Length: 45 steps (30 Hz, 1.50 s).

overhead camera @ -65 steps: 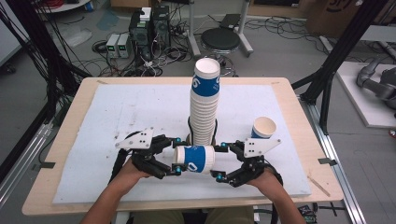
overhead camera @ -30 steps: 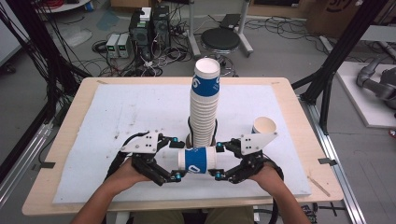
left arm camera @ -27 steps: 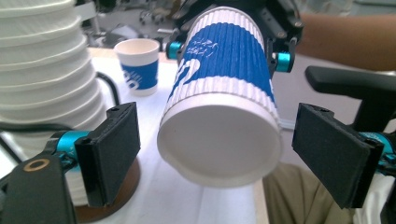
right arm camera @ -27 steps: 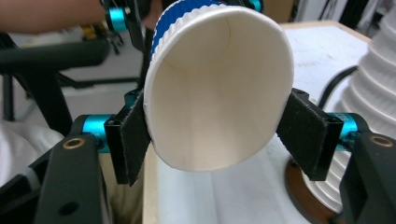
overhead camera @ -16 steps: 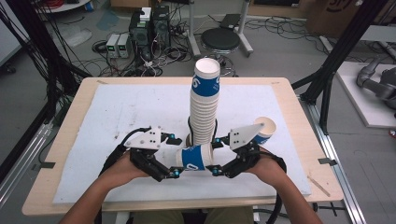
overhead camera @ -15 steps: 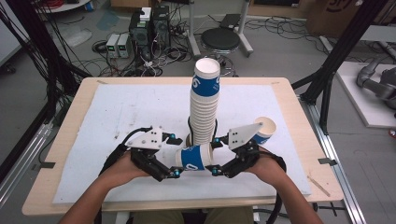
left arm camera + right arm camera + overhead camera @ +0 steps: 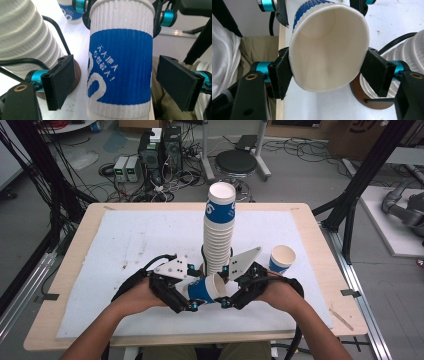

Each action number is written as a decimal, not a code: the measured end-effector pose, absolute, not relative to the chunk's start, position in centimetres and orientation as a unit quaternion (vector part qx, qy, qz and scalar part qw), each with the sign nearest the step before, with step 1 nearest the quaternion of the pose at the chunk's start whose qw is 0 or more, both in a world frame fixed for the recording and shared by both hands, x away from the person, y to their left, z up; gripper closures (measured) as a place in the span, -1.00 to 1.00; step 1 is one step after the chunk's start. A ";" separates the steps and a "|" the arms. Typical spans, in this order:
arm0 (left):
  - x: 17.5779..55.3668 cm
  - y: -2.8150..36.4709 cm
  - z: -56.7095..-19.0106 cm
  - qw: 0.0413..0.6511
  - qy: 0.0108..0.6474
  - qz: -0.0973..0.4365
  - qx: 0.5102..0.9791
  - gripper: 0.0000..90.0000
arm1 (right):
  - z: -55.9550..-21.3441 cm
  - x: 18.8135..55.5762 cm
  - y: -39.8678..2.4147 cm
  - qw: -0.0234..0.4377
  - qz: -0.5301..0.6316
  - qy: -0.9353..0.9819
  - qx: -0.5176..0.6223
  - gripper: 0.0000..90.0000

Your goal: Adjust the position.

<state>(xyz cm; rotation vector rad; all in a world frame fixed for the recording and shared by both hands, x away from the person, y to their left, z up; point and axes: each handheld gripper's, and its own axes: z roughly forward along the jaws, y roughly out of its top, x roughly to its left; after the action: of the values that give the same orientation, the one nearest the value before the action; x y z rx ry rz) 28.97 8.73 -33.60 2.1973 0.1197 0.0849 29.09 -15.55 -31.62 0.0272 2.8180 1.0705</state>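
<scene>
A blue-and-white paper cup (image 7: 207, 289) lies on its side in the air between my two grippers, in front of the tall stack of cups (image 7: 218, 235). My right gripper (image 7: 225, 287) is shut on its rim; in the right gripper view the pads (image 7: 283, 75) squeeze the cup's mouth (image 7: 327, 50) into an oval. My left gripper (image 7: 192, 292) reaches around the cup's base end. In the left gripper view the cup (image 7: 120, 65) stands between the pads (image 7: 61, 80) with a gap on each side, so that gripper is open.
A single cup (image 7: 281, 258) stands upright on the white mat (image 7: 125, 245) to the right of the stack. The stack sits on a brown round base (image 7: 372, 100) close beside the right gripper. Bare mat lies to the left and behind.
Both hands have risen a little with the cup between them. The right gripper has moved left and up, nearer the stack. The single cup and the stack have not moved.
</scene>
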 end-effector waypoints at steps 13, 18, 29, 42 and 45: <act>29.5 6.5 -34.2 0.391 0.047 -0.003 0.919 -0.53 | -31.4 28.8 -14.2 0.072 0.294 0.953 -0.008 -0.34; 29.6 6.0 -34.6 0.377 0.044 -0.008 0.925 -0.49 | -31.3 28.6 -13.7 0.076 0.273 0.959 -0.016 -0.35; 29.4 5.7 -35.2 0.385 0.040 -0.022 0.922 -0.36 | -31.5 28.4 -13.3 0.065 0.256 0.964 -0.021 -0.37; 29.4 7.0 -35.9 0.454 0.066 -0.030 0.888 -0.43 | -30.3 28.7 -15.6 0.055 0.394 0.917 0.011 -0.55; 29.3 7.7 -36.3 0.475 0.079 -0.023 0.876 -0.45 | -30.0 28.7 -16.8 0.053 0.436 0.898 0.034 -0.55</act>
<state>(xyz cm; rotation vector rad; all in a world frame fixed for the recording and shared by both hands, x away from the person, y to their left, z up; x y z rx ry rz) 29.35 7.67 -36.33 2.1420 0.1937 -0.0573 28.68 -16.79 -30.04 0.1031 2.7279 1.3258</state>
